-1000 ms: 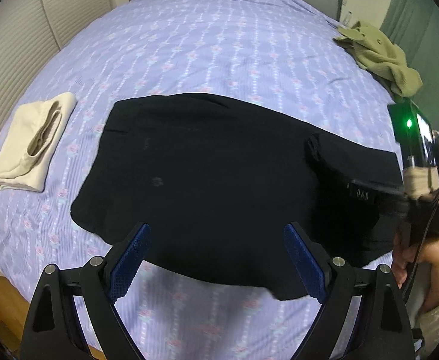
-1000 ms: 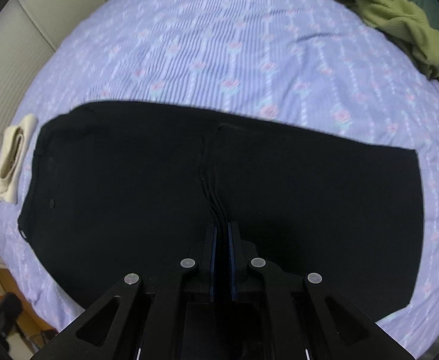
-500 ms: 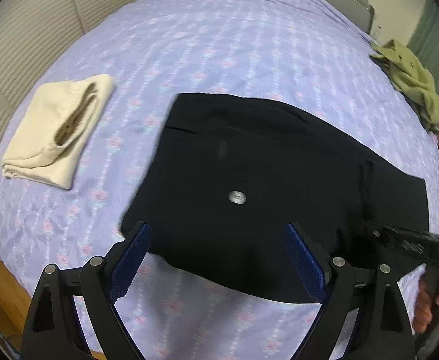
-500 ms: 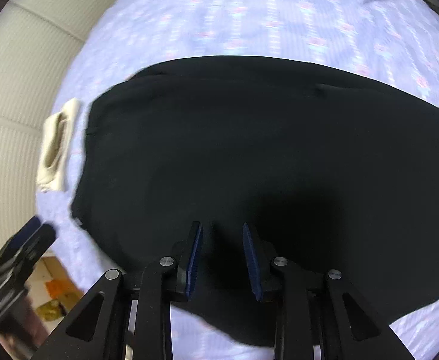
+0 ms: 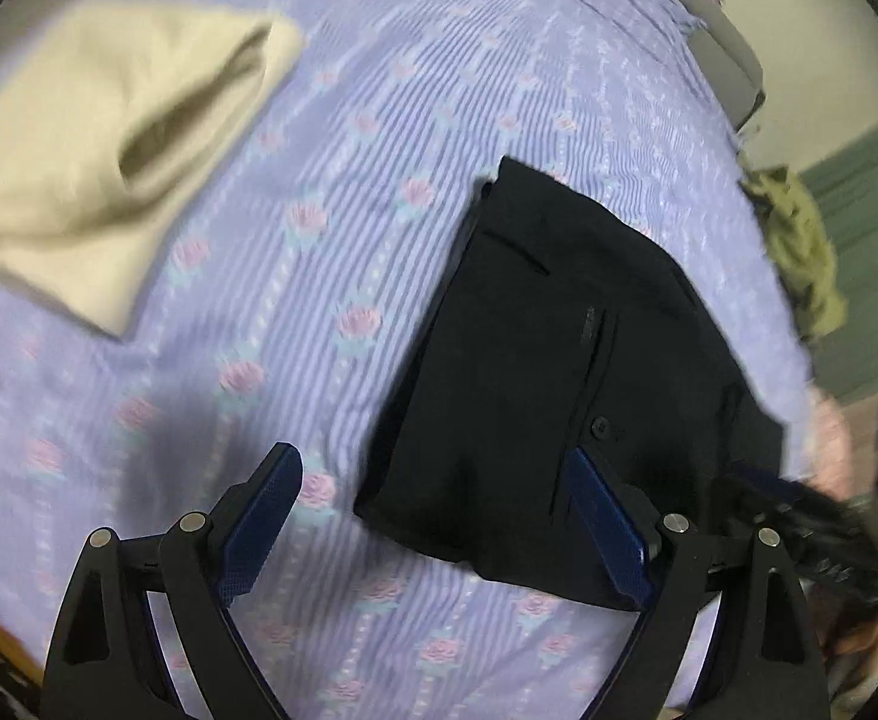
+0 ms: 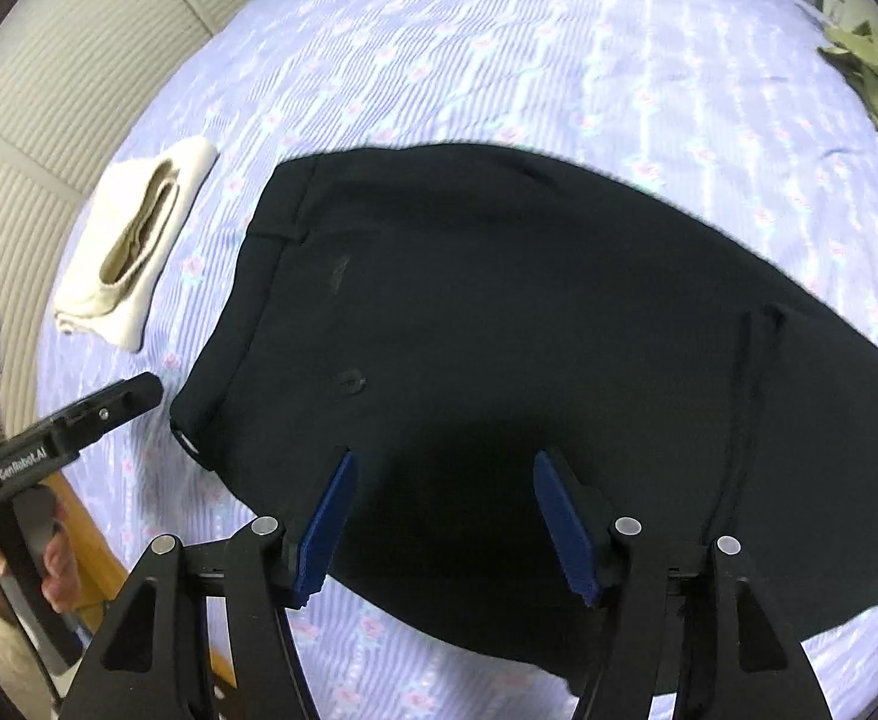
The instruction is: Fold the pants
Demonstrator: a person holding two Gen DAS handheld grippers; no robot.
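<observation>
Both grippers were empty: right gripper point(image 6: 445, 522) jaws had just opened off the pants point(image 6: 529, 330), lying folded on the bed point(image 6: 499, 48); left gripper point(image 5: 433, 516) wide, hovering over the waistband corner.

The bed point(image 6: 499, 48) carries a lavender striped sheet printed with small pink flowers. Black pants point(image 6: 529, 324) lie flat on it, waistband toward the cream folded garment point(image 6: 133, 252), which lies apart from them. An olive-green garment point(image 5: 799, 252) lies crumpled near the bed's far edge
</observation>
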